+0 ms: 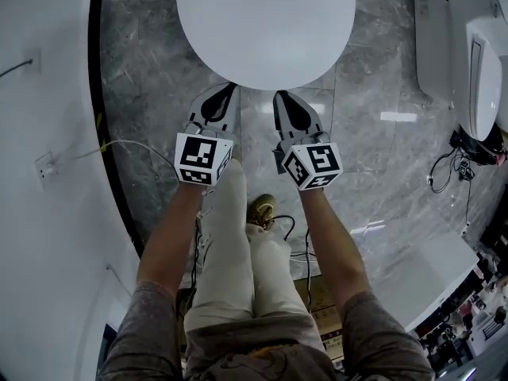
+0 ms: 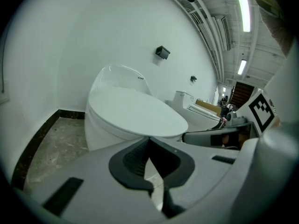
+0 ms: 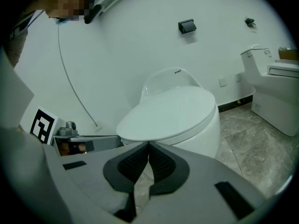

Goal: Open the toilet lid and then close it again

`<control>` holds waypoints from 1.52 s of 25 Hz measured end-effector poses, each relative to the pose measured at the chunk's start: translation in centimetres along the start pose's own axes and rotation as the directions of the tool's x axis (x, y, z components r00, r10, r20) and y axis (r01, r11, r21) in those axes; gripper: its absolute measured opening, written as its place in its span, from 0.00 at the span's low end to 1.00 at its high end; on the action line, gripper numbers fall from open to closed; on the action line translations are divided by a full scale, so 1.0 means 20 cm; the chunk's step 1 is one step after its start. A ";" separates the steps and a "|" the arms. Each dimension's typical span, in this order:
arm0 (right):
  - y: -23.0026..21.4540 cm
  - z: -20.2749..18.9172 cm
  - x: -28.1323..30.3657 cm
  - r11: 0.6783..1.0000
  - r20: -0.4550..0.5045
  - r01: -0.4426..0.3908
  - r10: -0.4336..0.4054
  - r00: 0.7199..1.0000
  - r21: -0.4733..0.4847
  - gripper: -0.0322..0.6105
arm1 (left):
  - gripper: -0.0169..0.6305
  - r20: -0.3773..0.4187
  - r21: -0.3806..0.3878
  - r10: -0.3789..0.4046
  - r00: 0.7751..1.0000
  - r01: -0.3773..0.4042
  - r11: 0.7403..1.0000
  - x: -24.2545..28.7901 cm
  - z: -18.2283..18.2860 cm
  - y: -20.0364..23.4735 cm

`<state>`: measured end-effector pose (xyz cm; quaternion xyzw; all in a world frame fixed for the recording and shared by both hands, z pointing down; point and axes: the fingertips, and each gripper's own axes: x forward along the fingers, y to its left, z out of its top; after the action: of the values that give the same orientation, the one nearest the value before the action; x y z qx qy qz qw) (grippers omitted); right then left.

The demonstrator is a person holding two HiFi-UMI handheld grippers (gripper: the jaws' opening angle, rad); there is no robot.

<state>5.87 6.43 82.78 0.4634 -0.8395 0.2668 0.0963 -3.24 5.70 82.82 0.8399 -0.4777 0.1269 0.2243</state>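
Toilet lid (image 1: 264, 22) white; floor (image 1: 151, 94) grey marbled; gripper cubes (image 1: 203, 159) b/w squares; trousers (image 1: 238, 268) cream; sleeves grey.

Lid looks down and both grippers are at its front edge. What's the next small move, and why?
Probably ease both shut tips forward under the front rim of the white oval toilet lid, ready to lift. The lid lies closed; the left gripper and right gripper sit side by side at that rim, empty.

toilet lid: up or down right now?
Down. The toilet lid lies flat on the bowl in both gripper views, and the head view shows its closed top from above.
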 end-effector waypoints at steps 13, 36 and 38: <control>0.06 0.17 -0.06 1.000 -0.018 -0.007 0.006 1.000 -0.017 0.09 | 0.04 -0.001 -0.007 -0.019 1.000 0.019 1.000 -0.06 0.17 -0.05; 0.33 1.56 -0.16 0.997 0.070 0.074 -0.072 0.995 -0.025 0.09 | 0.04 0.062 -0.021 -0.048 0.997 0.049 0.999 -0.22 1.53 -0.08; 0.31 1.66 -0.13 0.997 0.070 0.080 -0.079 0.994 -0.007 0.09 | 0.04 0.056 -0.017 -0.050 0.997 0.051 0.999 -0.19 1.62 -0.07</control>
<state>4.95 -6.83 51.58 0.5049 -0.8246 0.2425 0.0798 -4.00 -7.08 52.69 0.8528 -0.4635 0.0934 0.2218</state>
